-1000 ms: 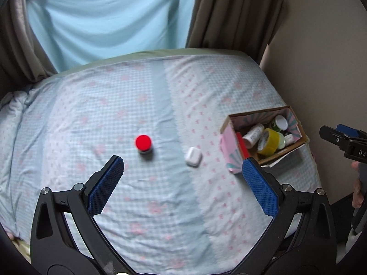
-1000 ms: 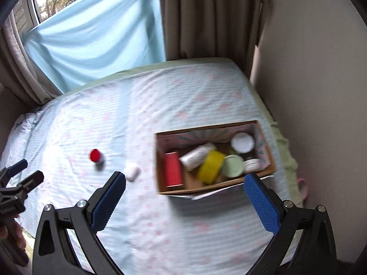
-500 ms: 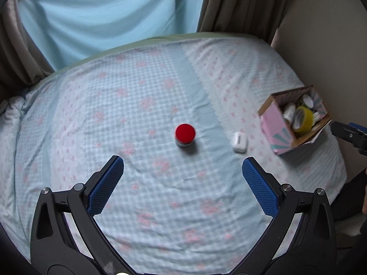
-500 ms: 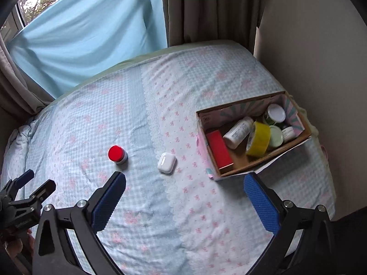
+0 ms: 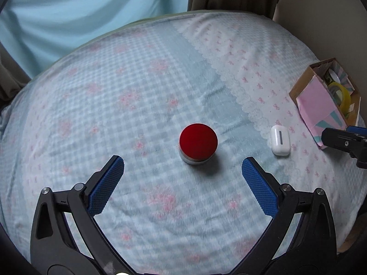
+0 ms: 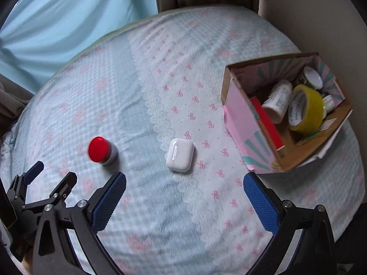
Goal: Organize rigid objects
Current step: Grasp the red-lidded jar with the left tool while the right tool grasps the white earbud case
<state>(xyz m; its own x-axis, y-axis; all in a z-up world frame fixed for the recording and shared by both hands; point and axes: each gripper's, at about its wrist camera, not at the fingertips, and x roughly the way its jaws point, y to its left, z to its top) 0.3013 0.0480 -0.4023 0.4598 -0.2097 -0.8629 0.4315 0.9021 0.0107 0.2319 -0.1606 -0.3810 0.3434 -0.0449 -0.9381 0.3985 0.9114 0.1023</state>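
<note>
So there's a bed (image 6: 160,73) with a pale blue checked and pink-bow cover, and two things loose on it: a small jar with a red lid (image 5: 198,143) standing upright, and a white earbud case (image 6: 180,154) lying flat to its right, well apart from it.

The left tongs (image 5: 182,168) are spread wide above the cover with nothing between the blue pads (image 5: 106,184); in the left wrist view the red-lidded jar sits just past the tips, roughly centred in the gap. The right tongs (image 6: 184,185) are also wide but their jaws are closing a bit, and nothing is between them either. The earbud case lies just beyond those tips, closer to the left pad than the right.

Off to the right stands a cardboard box (image 6: 243,123) with a pink printed side, open on top. Inside: a yellow tape roll (image 6: 306,111), a white bottle (image 6: 277,100) on its side, a flat red box (image 6: 267,123), and a white-lidded jar (image 6: 313,76) at the back. There's a blue curtain (image 6: 68,16) behind the bed.
</note>
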